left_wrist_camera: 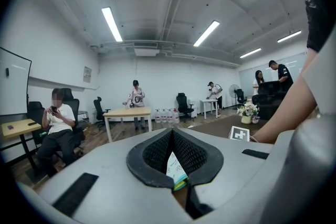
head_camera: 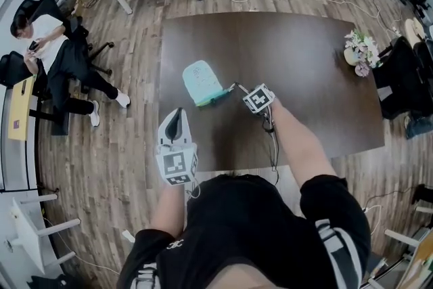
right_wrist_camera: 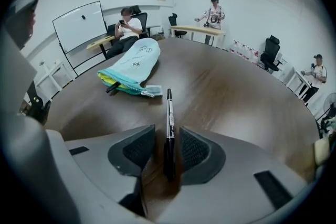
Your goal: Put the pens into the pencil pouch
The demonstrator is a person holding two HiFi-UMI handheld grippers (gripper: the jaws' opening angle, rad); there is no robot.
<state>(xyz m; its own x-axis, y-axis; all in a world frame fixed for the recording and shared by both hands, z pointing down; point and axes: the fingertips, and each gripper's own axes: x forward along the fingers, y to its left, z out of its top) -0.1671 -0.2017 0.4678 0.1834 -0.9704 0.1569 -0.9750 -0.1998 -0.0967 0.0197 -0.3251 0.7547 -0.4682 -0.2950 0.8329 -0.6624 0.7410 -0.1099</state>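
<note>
Head view: pencil pouch [head_camera: 201, 81] lies on the table [head_camera: 304, 64], mouth toward your right claw [head_camera: 245, 91], likely for a short feed. Left gripper view: left claw [left_wrist_camera: 172, 139] together, empty, idle. Right gripper view: jaws apart, straddling the pen [right_wrist_camera: 169, 107] lying flat, not pinching yet.

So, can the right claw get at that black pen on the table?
Probably yes: the pen lies between the right claw's open jaws, nothing covers it, and the pouch lies apart from it.
</note>
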